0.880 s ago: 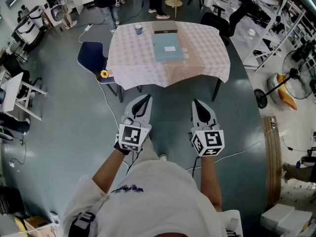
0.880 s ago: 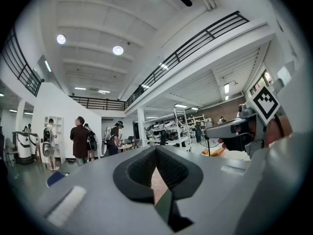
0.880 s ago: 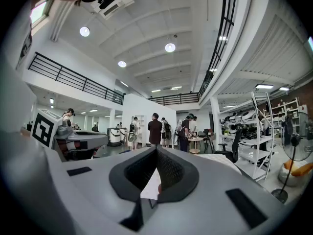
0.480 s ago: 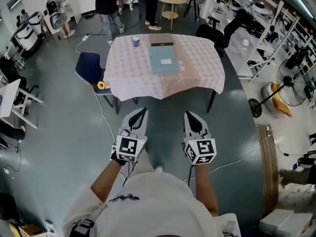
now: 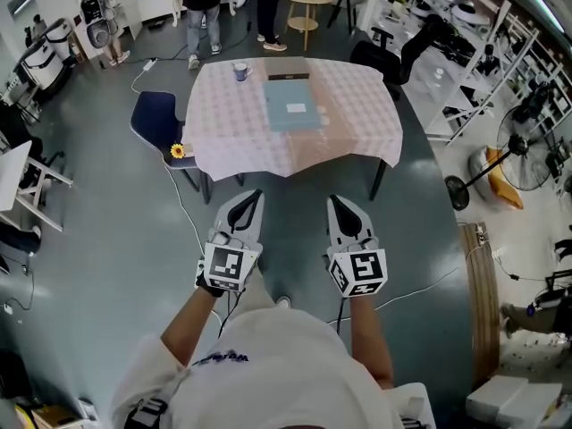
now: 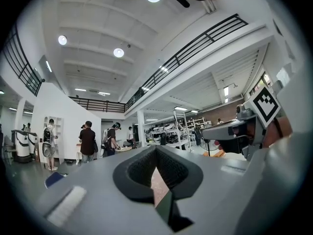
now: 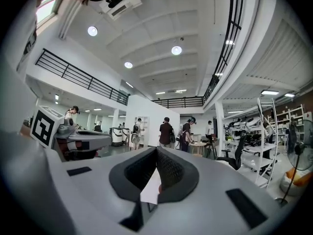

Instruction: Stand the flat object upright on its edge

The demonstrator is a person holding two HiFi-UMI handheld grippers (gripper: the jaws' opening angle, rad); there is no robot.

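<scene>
The flat object point(image 5: 291, 116), a pale teal board w/ a small white label, lies flat near the middle of the counter point(image 5: 232, 128), its long side running away from me. No edge is lifted, so I judge the standing-up hasn't begun. It sits well in from the counter's rims, which imo leaves room to tip it up w/o it sliding off the checked cloth. A dark strip point(image 5: 288, 77) lies at its far end; touching or just beside, I can't tell. The only container is a mug point(image 5: 240, 71) near the far left corner, apart from the flat object; contents not visible from here. A blue chair point(image 5: 152, 121) w/ a sunflower point(image 5: 177, 150) at its near edge stands by the counter's left side. Left tongs point(image 5: 251, 197) and right tongs point(image 5: 337, 203) are both clenched on nothing, held level and side by side over the floor, well short of the counter. I reckon that's a carrying posture, as there's nothing w/in reach to grab.
</scene>
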